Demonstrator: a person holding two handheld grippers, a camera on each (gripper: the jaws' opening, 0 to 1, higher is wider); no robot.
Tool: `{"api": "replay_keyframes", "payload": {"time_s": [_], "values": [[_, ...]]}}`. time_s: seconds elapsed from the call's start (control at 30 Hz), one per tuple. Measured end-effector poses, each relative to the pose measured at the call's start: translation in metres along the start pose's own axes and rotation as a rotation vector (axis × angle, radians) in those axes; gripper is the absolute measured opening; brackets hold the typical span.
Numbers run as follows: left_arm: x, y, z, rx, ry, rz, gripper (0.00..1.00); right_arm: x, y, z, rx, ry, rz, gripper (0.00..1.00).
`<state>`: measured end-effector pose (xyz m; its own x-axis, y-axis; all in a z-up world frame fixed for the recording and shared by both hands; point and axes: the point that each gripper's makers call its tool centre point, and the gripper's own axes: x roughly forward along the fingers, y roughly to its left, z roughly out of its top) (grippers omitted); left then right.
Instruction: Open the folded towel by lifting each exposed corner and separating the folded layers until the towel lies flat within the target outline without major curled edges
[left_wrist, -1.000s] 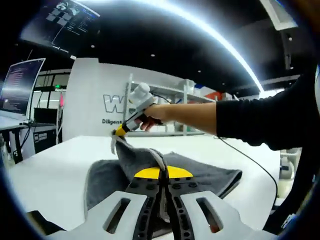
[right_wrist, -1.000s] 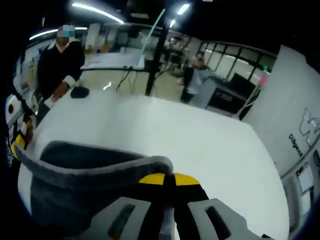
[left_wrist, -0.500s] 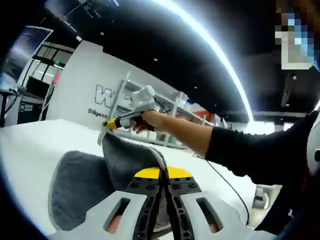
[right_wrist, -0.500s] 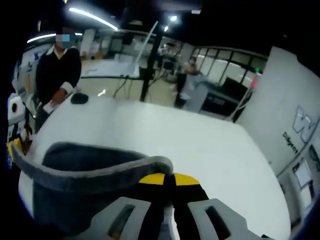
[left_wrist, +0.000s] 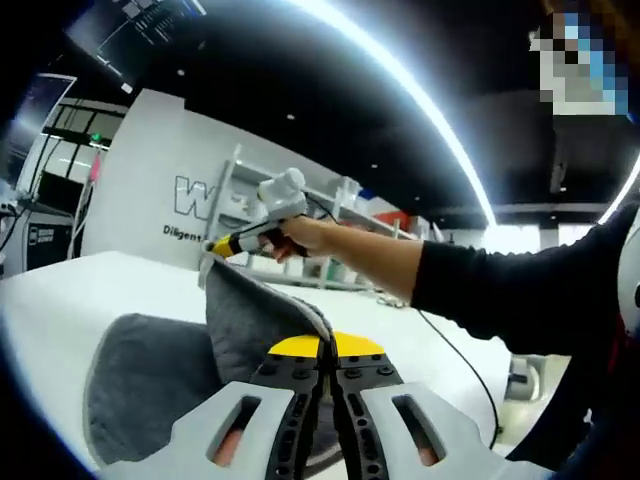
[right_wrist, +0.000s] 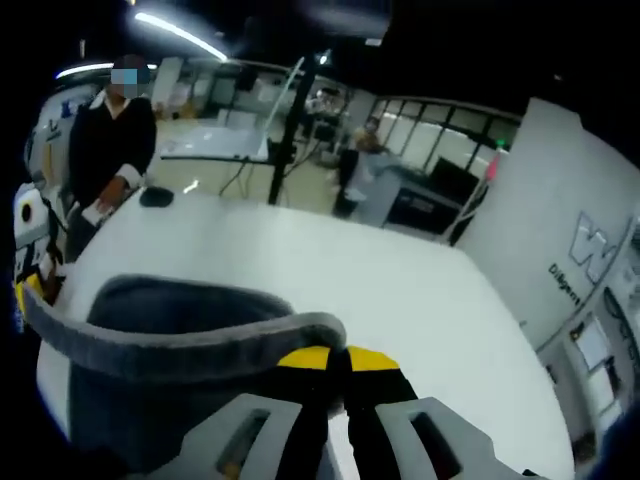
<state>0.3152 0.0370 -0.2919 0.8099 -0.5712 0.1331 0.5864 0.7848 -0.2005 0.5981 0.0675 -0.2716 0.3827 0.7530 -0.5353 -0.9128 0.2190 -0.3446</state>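
In the left gripper view the left claw (left_wrist: 326, 352) is closed tight on a corner of the grey towel (left_wrist: 150, 375), whose edge rises to 10 o'clock where the right claw (left_wrist: 215, 250), held in a hand (left_wrist: 295, 236), pinches the other corner above the white worktop (left_wrist: 60, 290), the rest of the cloth sagging onto the worktop at 8 o'clock. In the right gripper view the right claw (right_wrist: 338, 362) is likewise closed on the towel (right_wrist: 150, 400), its hem stretched to 9 o'clock toward the left claw (right_wrist: 28, 290), and a person (right_wrist: 110, 150) in black stands at 10 o'clock beside the worktop (right_wrist: 330, 280)
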Motion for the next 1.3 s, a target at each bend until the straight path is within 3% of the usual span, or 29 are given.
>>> {"api": "replay_keyframes", "payload": {"time_s": [0.63,0.7,1.3], "values": [[0.027,-0.034,0.000,-0.031,-0.010,-0.062,0.00,-0.029,-0.008,-0.024,0.038,0.041,-0.039,0.00],[0.032,-0.038,0.005,0.006,-0.048,-0.059,0.00,-0.031,-0.009,-0.024,0.025,0.044,-0.050,0.00],[0.059,-0.065,0.005,0.065,-0.028,-0.133,0.00,-0.053,-0.019,-0.034,0.029,0.056,-0.073,0.00]]}}
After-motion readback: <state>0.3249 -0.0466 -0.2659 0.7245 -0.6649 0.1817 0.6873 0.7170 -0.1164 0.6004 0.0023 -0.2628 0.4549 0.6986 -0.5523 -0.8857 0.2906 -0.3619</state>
